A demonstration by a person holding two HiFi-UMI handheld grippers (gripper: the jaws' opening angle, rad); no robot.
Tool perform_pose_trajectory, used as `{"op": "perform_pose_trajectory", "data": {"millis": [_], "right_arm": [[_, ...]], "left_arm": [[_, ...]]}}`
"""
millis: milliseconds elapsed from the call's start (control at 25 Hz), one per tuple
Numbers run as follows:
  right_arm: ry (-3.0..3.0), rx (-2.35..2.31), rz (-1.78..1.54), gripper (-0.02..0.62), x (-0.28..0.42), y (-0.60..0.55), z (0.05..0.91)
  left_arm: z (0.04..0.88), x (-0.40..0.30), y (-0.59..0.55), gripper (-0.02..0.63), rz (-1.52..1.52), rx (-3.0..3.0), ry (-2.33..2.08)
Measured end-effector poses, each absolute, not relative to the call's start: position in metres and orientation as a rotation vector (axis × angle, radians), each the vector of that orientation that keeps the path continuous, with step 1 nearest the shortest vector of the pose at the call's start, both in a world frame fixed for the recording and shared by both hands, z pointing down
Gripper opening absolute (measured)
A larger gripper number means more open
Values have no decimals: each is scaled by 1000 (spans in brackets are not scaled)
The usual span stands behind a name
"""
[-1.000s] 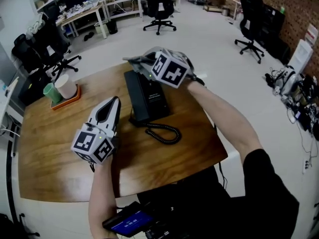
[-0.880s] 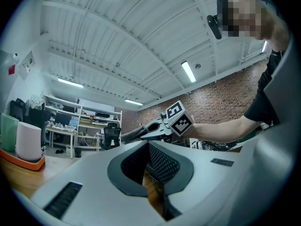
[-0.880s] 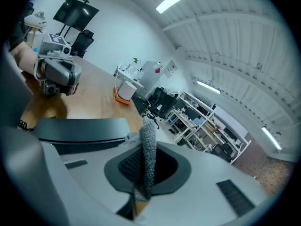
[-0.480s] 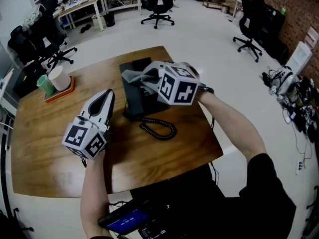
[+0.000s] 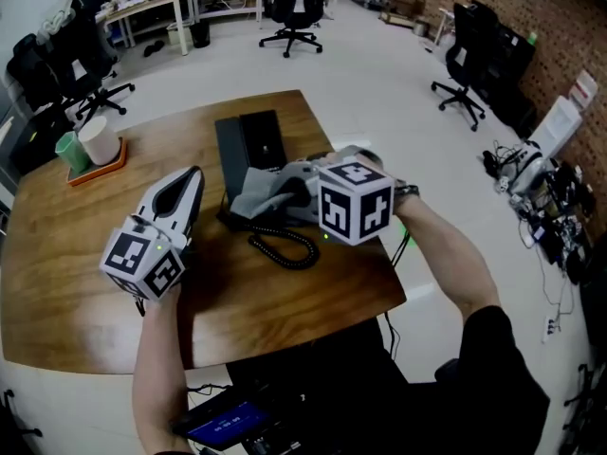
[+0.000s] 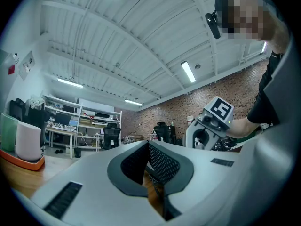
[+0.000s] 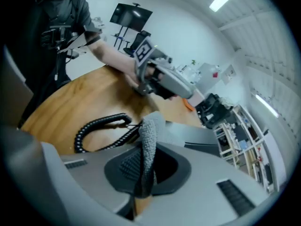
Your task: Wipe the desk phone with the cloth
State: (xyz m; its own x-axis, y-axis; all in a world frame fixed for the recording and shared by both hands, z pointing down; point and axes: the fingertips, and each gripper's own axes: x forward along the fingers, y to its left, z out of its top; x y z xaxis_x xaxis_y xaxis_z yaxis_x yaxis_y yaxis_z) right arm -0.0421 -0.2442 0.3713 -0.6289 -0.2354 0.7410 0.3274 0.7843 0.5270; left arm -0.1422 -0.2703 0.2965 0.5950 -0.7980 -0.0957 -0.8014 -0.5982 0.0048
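The black desk phone [image 5: 248, 145] lies on the wooden table [image 5: 66, 254], its coiled cord [image 5: 283, 245] looping at the near end. My right gripper [image 5: 285, 191] is shut on a grey cloth [image 5: 257, 191], which rests over the phone's near end. In the right gripper view the cloth [image 7: 149, 140] stands pinched between the jaws, with the cord [image 7: 99, 126] lying just beyond. My left gripper [image 5: 193, 176] hovers left of the phone, apart from it. Its jaws are shut with nothing in them [image 6: 149, 169].
A white cup [image 5: 98, 140] and a green cup [image 5: 69, 150] stand on an orange tray [image 5: 95, 171] at the table's far left. Office chairs [image 5: 294, 8] and shelving ring the floor. The table's right edge [image 5: 365, 207] runs close under my right arm.
My right gripper has dragged the cloth from the phone's far end down to its near end, toward the person. The left gripper has stayed left of the phone.
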Motion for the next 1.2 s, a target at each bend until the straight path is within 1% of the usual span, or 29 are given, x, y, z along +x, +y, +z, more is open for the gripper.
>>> {"op": "perform_pose_trajectory", "data": {"millis": [200, 280, 400, 600, 960, 1200], "right_arm": [[-2326, 472, -750, 26, -54, -344, 298], [-2323, 632, -732, 26, -57, -382, 289], [-2277, 712, -694, 26, -60, -417, 300], [-2238, 627, -722, 26, -55, -405, 316], [-2140, 210, -910, 26, -46, -292, 358], [-2053, -41, -915, 26, -32, -240, 379]], "left_arm": [[297, -144, -271, -11, 140, -2776, 1382], [299, -147, -272, -11, 149, -2772, 1388], [299, -146, -272, -11, 157, -2774, 1389], [297, -144, -270, -11, 149, -2775, 1377], [295, -145, -271, -11, 149, -2775, 1377], [295, -144, -270, -11, 145, -2779, 1373]]}}
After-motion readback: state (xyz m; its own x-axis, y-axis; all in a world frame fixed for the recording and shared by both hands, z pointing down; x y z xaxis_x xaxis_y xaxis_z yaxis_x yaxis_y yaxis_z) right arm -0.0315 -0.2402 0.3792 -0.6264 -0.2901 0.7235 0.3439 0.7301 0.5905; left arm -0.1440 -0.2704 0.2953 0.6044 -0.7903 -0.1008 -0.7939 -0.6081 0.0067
